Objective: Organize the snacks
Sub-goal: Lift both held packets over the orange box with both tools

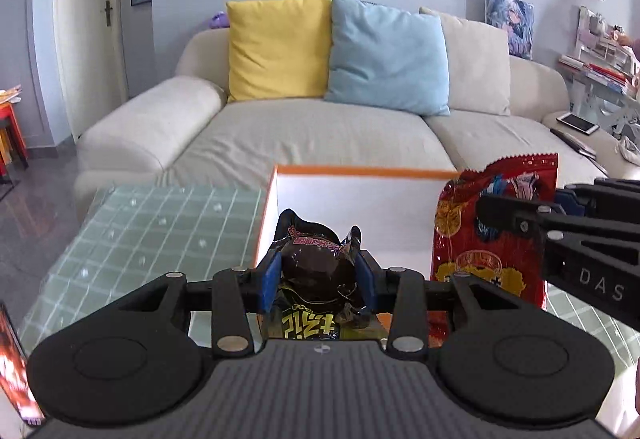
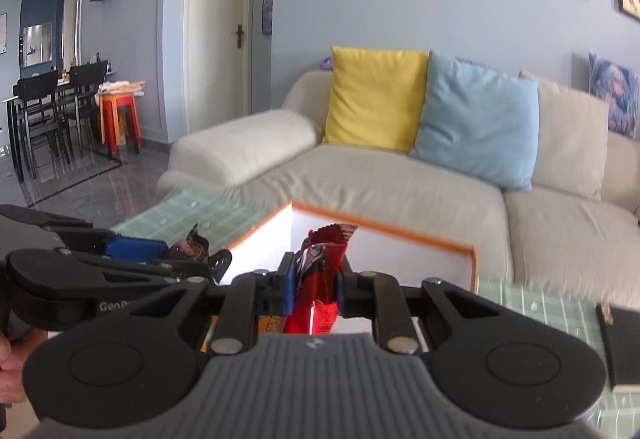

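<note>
My left gripper [image 1: 318, 275] is shut on a dark brown snack packet [image 1: 318, 263] and holds it over the near left corner of a white box with an orange rim [image 1: 360, 171]. My right gripper [image 2: 314, 285] is shut on a red snack bag [image 2: 320, 279] and holds it upright over the same box [image 2: 384, 235]. The red bag [image 1: 492, 239] and the right gripper's fingers [image 1: 520, 217] show at the right of the left wrist view. The left gripper [image 2: 176, 255] with its dark packet [image 2: 192, 249] shows at the left of the right wrist view. A yellow-and-black packet [image 1: 310, 327] lies in the box under the left gripper.
The box stands on a green glass-tiled table [image 1: 140, 239]. A cream sofa [image 1: 320, 135] with yellow, blue and beige cushions lies just beyond the table. A dark flat object [image 2: 622, 347] lies on the table at right. A red-orange packet [image 1: 12, 371] shows at the far left edge.
</note>
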